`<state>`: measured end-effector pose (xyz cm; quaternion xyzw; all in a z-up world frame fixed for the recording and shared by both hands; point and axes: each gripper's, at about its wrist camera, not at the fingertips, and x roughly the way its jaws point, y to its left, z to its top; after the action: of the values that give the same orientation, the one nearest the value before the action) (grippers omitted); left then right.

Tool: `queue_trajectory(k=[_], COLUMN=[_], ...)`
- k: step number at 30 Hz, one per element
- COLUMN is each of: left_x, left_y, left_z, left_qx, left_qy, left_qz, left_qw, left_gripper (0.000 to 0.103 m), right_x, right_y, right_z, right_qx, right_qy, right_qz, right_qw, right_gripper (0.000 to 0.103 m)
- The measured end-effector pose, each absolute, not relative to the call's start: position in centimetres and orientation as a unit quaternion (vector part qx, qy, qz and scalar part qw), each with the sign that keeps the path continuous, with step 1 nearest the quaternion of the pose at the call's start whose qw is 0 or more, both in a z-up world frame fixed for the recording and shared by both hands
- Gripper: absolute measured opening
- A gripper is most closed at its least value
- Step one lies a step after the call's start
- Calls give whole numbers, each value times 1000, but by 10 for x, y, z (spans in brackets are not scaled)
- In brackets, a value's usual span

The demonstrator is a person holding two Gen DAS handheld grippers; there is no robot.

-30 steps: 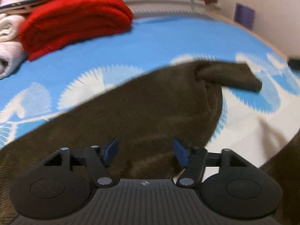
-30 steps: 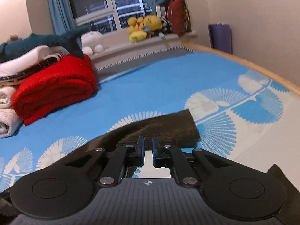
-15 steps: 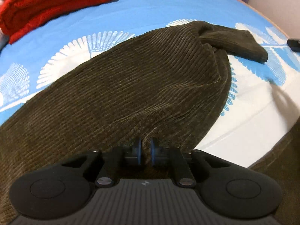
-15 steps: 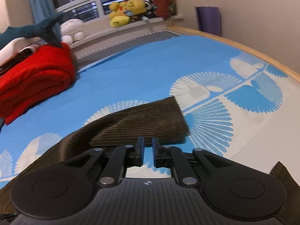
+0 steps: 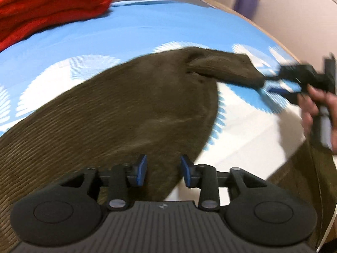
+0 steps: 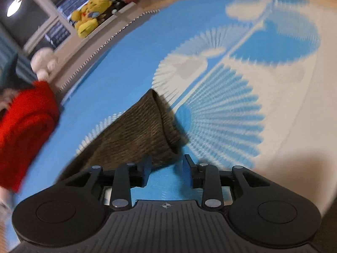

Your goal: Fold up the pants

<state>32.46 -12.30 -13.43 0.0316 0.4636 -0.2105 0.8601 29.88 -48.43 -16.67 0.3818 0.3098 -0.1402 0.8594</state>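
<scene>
pants [image 5: 130, 109] near red blanket [image 5: 48, 6] on bedsheet [image 5: 160, 31]

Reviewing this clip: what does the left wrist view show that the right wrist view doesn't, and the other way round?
Left wrist only: the wide body of the brown corduroy pants, the left gripper with jaws opening above it, and the person's hand holding the right gripper near the leg end.

Right wrist only: the yellow plush toy on the windowsill, and the window.

Both: the pants' leg end, the blue patterned bedcover, the red folded blanket.
</scene>
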Motion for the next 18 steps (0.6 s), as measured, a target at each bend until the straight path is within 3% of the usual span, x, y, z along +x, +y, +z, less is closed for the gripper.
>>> queue_trajectory(k=[2,4,7,8,9,11,18], left_x=[324,323,322,323,324,326,318], left_y=[-135,-141,-141,-138,-137,-133,-116], left_z=[-145,-155,-169,-169,-168,-163,-126], left_qx=[56,83,116,114,113,108,113], left_qy=[468,479,484,482,484,485,473], left_qz=[-215,-206,-191,-194,-198,-201,-293], left_qw=[855,849,846,847,845,844,824], left_gripper=[58,58,43,23,15,12,11], right_x=[306,314,321,324,326,328,321], right_y=[-488,-488,-487,-486,-485,-486,-504], right_z=[-175,-182,-189,-188,-185,-179,-88], right_qx=[409,422,431,423,417,413,335], right_qy=[302,304,298,297,295,276,178], right_qz=[-137,-140,-151,-155,-159,-157,-192], right_qw=[850,842,838,842,845,854,905], right_gripper=[40,43,40,29,21,12,7])
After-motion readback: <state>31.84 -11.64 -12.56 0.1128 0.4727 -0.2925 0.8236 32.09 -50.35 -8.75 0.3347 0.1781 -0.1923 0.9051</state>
